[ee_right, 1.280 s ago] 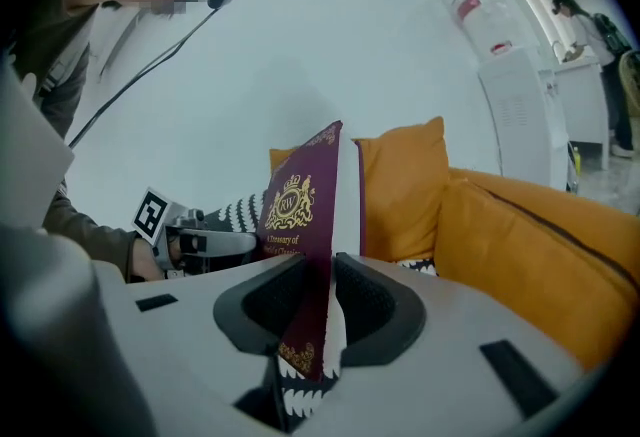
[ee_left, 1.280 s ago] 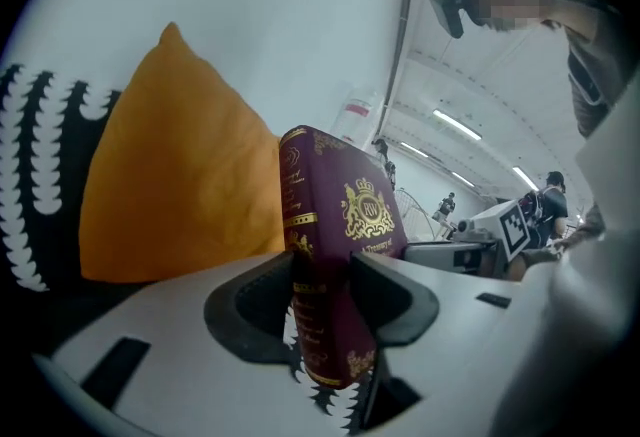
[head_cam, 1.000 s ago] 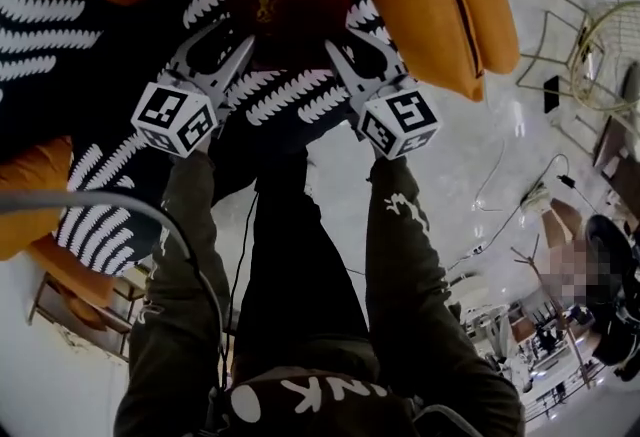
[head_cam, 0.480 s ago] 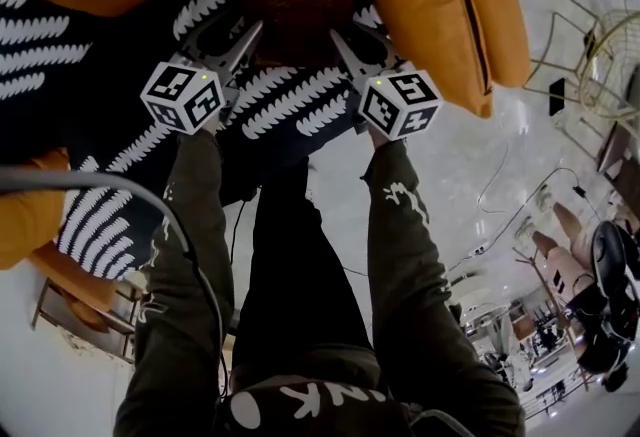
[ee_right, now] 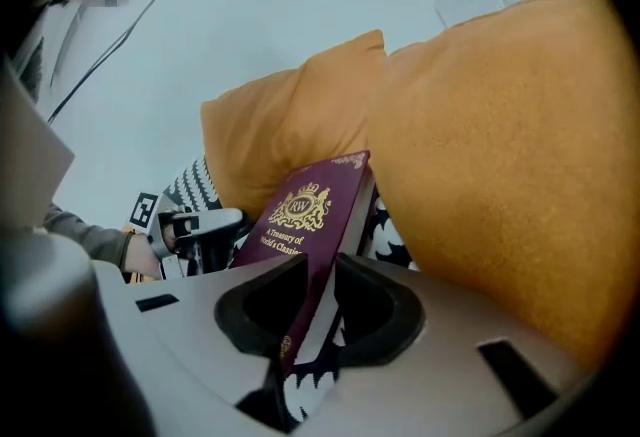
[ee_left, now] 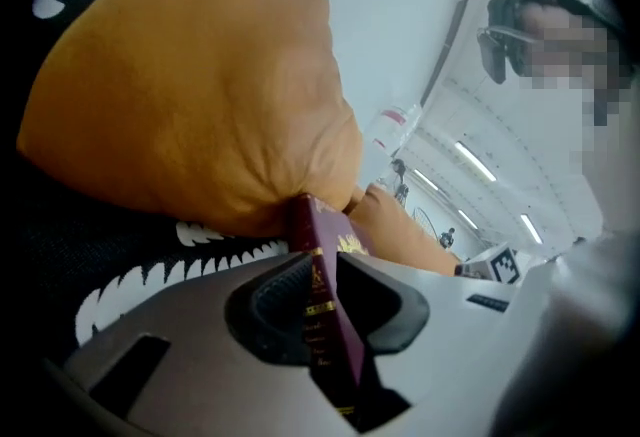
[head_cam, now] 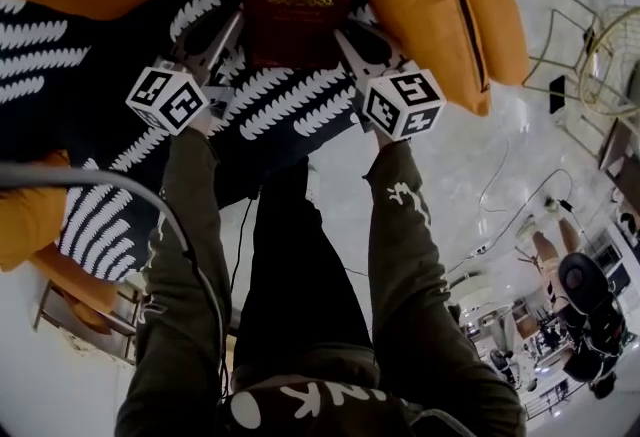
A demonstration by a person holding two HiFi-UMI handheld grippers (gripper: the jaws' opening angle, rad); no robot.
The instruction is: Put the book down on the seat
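Observation:
A maroon book (head_cam: 298,0) with a gold crest lies cover up on the seat's black-and-white leaf-patterned throw (head_cam: 290,100). Its top end is tucked between two orange cushions (head_cam: 440,5). My left gripper (head_cam: 225,37) holds the book's lower left edge, and my right gripper (head_cam: 350,40) holds its lower right edge. In the left gripper view the spine (ee_left: 322,315) stands between the jaws, which are closing and press on it. In the right gripper view a corner of the book (ee_right: 300,210) sits between the closing jaws, both tips touching it.
An orange cushion (ee_left: 200,95) fills the left gripper view; another (ee_right: 500,155) rises beside the book on the right. To the right of the seat is white floor with cables (head_cam: 500,185) and a wire chair (head_cam: 600,55). A wooden frame (head_cam: 80,310) stands lower left.
The book has tipped back so that its crested cover faces up, and it has slid further in between the cushions. The left gripper has shifted a little to the left.

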